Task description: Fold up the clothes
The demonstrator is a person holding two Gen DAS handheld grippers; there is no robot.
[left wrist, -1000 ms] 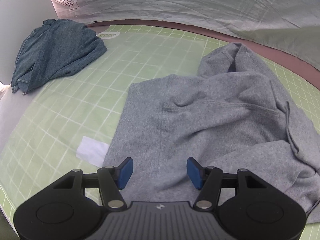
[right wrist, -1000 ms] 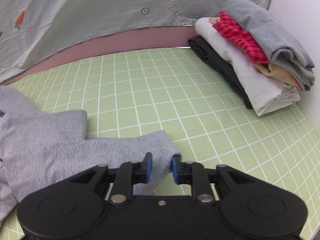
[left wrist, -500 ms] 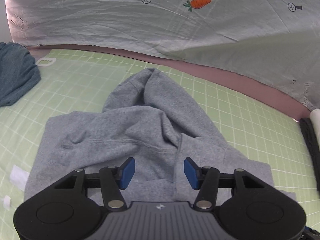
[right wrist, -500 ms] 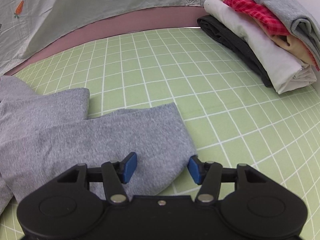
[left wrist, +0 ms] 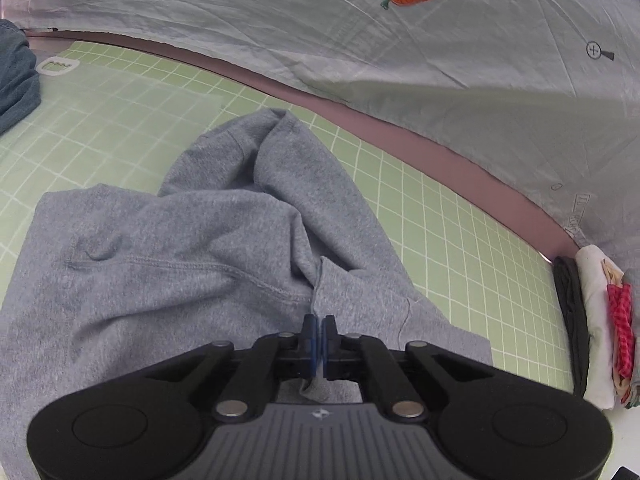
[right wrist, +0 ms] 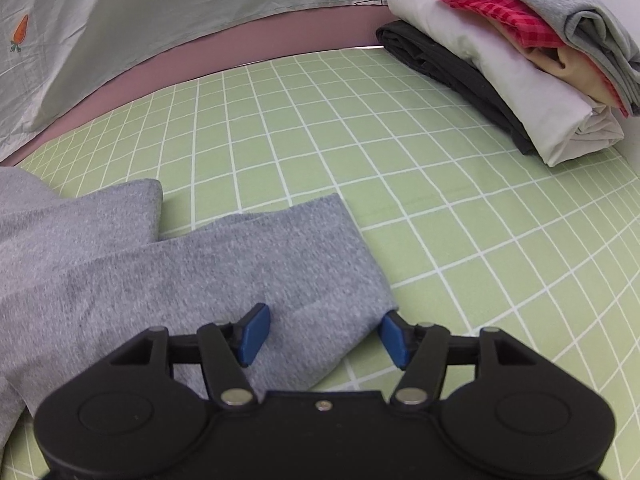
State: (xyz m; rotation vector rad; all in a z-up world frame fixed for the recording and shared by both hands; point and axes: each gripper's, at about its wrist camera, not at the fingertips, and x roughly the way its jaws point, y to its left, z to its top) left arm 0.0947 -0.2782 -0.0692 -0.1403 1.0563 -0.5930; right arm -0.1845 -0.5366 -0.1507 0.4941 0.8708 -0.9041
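Both tongs work the grey hoodie (left wrist: 168, 280): left tongs (left wrist: 319, 334) pinch its fold firmly, right tongs (right wrist: 322, 338) gape wide astride the sleeve (right wrist: 280, 264).

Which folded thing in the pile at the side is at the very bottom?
The black garment is at the bottom of the pile, lying on the green mat. The white one sits on it; red checked and grey lie higher.

Heather-grey sweatshirt (left wrist: 192, 248) – green mat (right wrist: 440, 208), white grid – pale sheet (left wrist: 440, 40), orange carrot print; red-checked cloth (right wrist: 492, 0) in stack.
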